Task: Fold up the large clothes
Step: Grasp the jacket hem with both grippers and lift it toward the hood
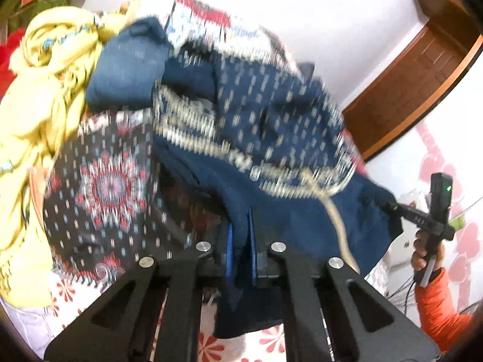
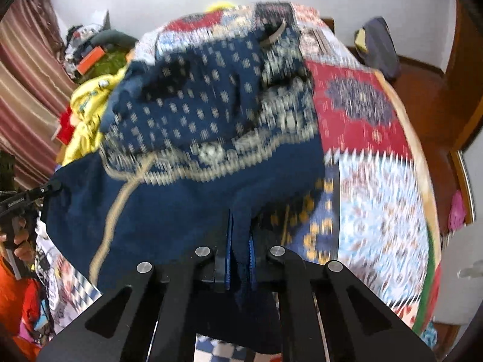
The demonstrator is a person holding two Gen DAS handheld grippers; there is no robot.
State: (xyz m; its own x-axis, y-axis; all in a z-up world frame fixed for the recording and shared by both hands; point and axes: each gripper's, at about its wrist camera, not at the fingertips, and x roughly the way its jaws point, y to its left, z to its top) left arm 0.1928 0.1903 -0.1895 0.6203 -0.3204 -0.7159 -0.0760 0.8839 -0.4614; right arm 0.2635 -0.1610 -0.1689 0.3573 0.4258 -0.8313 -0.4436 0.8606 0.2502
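Both grippers, left gripper and right gripper, have fingers pinched tight on the navy garment, lifted over the bed; next it probably needs spreading flat.

Orange sleeve — black grippers, silver screws
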